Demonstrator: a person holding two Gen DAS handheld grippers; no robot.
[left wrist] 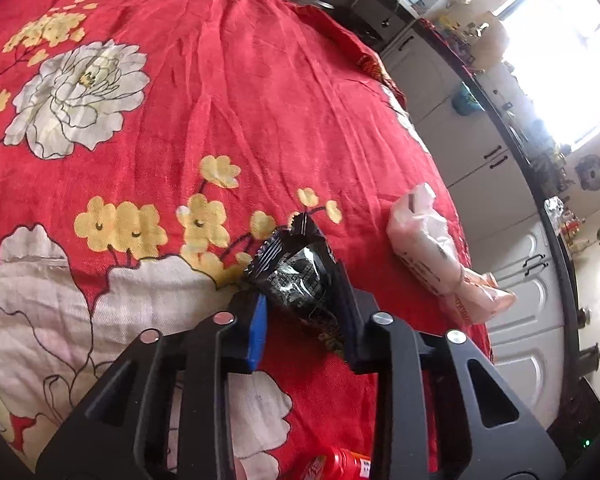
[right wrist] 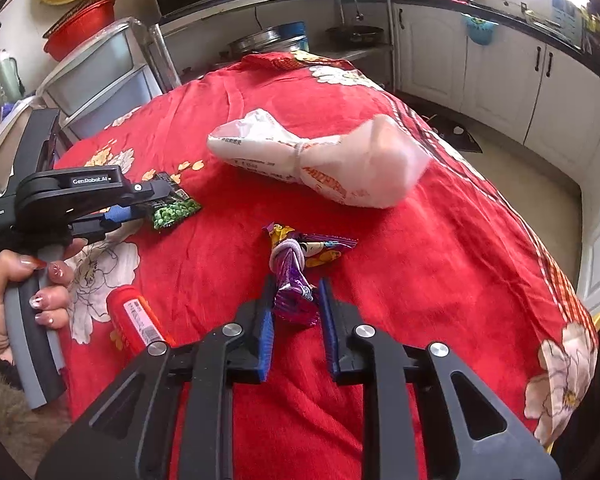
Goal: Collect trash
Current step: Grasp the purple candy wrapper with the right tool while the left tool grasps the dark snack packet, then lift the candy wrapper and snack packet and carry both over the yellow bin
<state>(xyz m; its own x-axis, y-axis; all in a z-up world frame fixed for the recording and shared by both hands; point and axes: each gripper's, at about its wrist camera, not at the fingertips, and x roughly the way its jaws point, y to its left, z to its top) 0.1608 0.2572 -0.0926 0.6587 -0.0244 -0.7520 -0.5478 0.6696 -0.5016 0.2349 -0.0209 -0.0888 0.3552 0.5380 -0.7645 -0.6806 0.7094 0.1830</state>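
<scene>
A black snack packet (left wrist: 296,276) with green peas printed on it (right wrist: 172,210) lies on the red floral tablecloth (left wrist: 220,100). My left gripper (left wrist: 302,292) is shut on it, a blue pad pressing on each side. From the right wrist view the left gripper (right wrist: 154,200) comes in from the left, held by a person's hand (right wrist: 16,292). A purple candy wrapper (right wrist: 296,300), tied with a white band, sits between the blue pads of my right gripper (right wrist: 297,284), which is shut on its near end.
A white plastic bag (right wrist: 320,160) tied in the middle lies farther back on the cloth, also in the left wrist view (left wrist: 424,252). A red packet (right wrist: 140,320) lies near the front left. The table's edge (right wrist: 560,280) drops off at the right towards white cabinets (right wrist: 500,72).
</scene>
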